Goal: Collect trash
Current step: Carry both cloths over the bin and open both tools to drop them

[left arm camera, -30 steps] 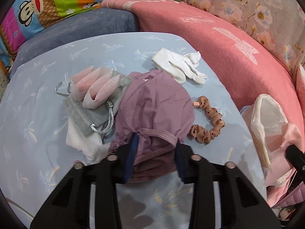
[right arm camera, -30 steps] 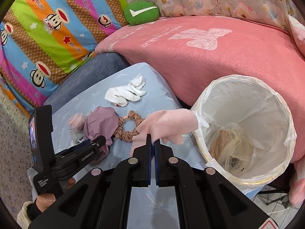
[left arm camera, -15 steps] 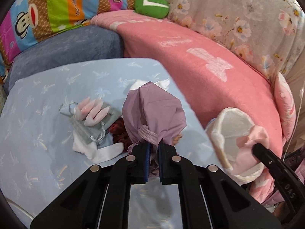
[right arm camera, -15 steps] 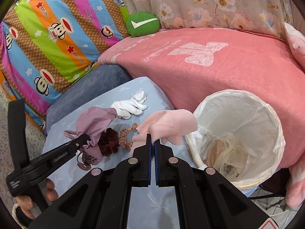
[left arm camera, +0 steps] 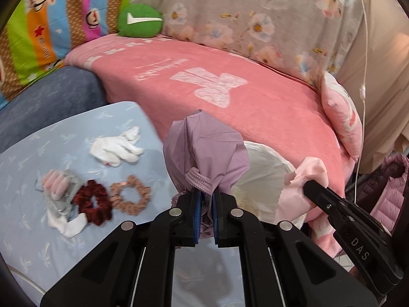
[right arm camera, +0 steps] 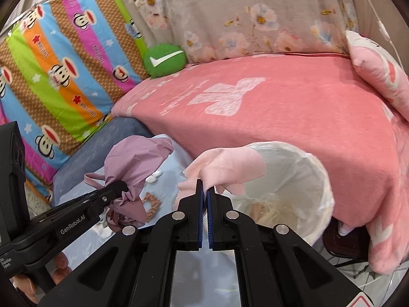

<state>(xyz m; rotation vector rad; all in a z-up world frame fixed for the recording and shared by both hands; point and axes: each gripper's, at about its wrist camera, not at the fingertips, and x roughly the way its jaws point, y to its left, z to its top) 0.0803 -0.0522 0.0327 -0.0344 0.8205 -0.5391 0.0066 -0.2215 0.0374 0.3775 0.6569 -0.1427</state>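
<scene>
- two grippers, both in both views. left gripper (left arm camera: 205,206) is clamped on one purple cloth bag (left arm camera: 204,153), lifted off the table, centre of the left wrist view; its ribbed drawstring loops just above the pads.
- in the right wrist view the left gripper (right arm camera: 122,186) comes in from lower left, the purple cloth bag (right arm camera: 135,163) bunched at its tip.
- right gripper (right arm camera: 205,192) is pinched tight on one pale pink cloth (right arm camera: 225,168), held up at frame centre, overlapping the near rim of the bin.
- in the left wrist view the right gripper (left arm camera: 310,186) enters from lower right with the pale pink cloth (left arm camera: 301,189) at its tip.
- one trash bin (right arm camera: 319,179) with a white liner, right of centre, beside the bed; some pale scraps lie at the bottom, too unclear to name. in the left view the trash bin (left arm camera: 265,168) sits partly hidden behind the bag.
- left on the blue table (left arm camera: 30,230), left half of the left view:
- one white glove (left arm camera: 115,148), upper.
- two scrunchies: one dark red scrunchie (left arm camera: 93,206), one tan scrunchie (left arm camera: 131,198), side by side, just touching.
- one blurred pile of grey, pink and white cloth (left arm camera: 60,199) against the dark red one; pieces not countable.
- one green round cushion (left arm camera: 140,20) upper left, on one pink blanket (left arm camera: 255,102).
- a person's fingers (right arm camera: 61,263) at lower left of the right view, under the left gripper handle.
</scene>
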